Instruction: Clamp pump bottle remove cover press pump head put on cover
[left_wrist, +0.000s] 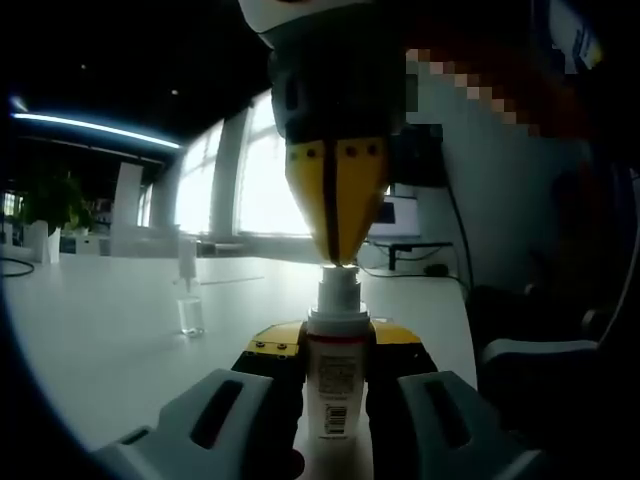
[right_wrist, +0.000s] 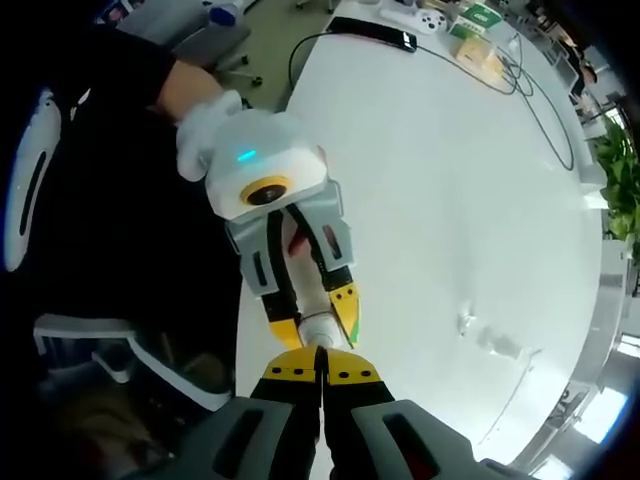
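In the left gripper view, the left gripper (left_wrist: 337, 400) grips the pump bottle (left_wrist: 336, 385) between its jaws, which press against the bottle's body on both sides. The bottle stands upright, its long axis running straight up the view, with the labelled body low between the jaws and the white pump head (left_wrist: 339, 290) pointing up and away from the table (left_wrist: 110, 340). The right gripper (left_wrist: 337, 258) comes down from above along that same axis, its yellow jaws drawn together to a narrow tip that touches the top of the pump head.

In the right gripper view, the right gripper (right_wrist: 321, 362) has its yellow-tipped jaws pressed together with only a thin seam between them, right at the white top of the pump bottle (right_wrist: 318, 326). Just beyond, the left gripper (right_wrist: 312, 318) clasps the bottle, held by a white-gloved hand (right_wrist: 205, 125).

Off to the left gripper's left, well apart on the table, a small clear cover (left_wrist: 190, 316) stands upright.
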